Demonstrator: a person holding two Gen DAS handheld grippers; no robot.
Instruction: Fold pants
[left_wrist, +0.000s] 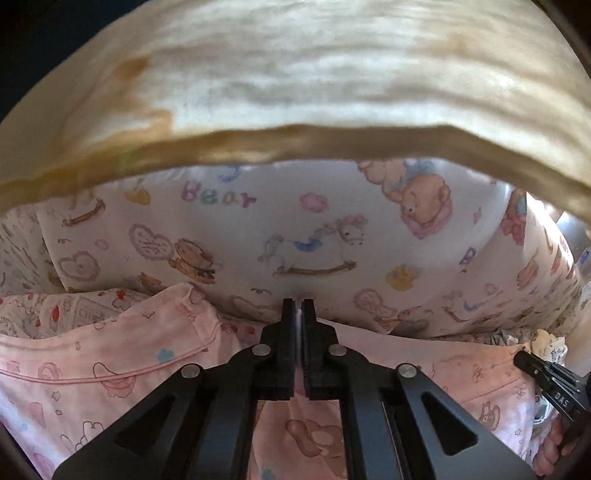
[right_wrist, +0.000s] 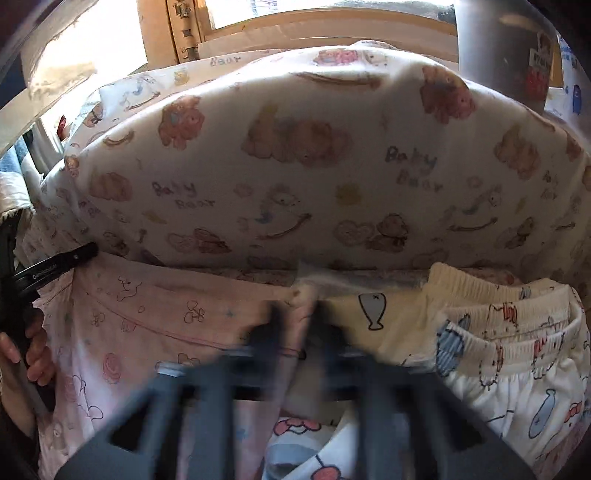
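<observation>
"Bear" on cartoon-print sheet (left_wrist: 221, 199); "Baby Bear" on same sheet (right_wrist: 413, 166); "DAS" on right gripper (left_wrist: 554, 384).

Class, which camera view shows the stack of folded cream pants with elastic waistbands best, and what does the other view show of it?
The right wrist view. The folded cream pants lie at its lower right, with layered waistbands and cartoon prints visible. The left wrist view shows nothing of them: only pink pants and a bear-print pillow.

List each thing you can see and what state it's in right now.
Left gripper: jaws shut on a pinch of pink fabric.
Right gripper: blurred, jaws shut on a pink fabric edge.
Pink pants: spread out, rumpled, gripped by both grippers.
Cream pants: folded in a stack, waistbands showing, right of the pink pants.
Bear pillow: lying behind the pants.
Tan cloth: draped above the pillow.
</observation>
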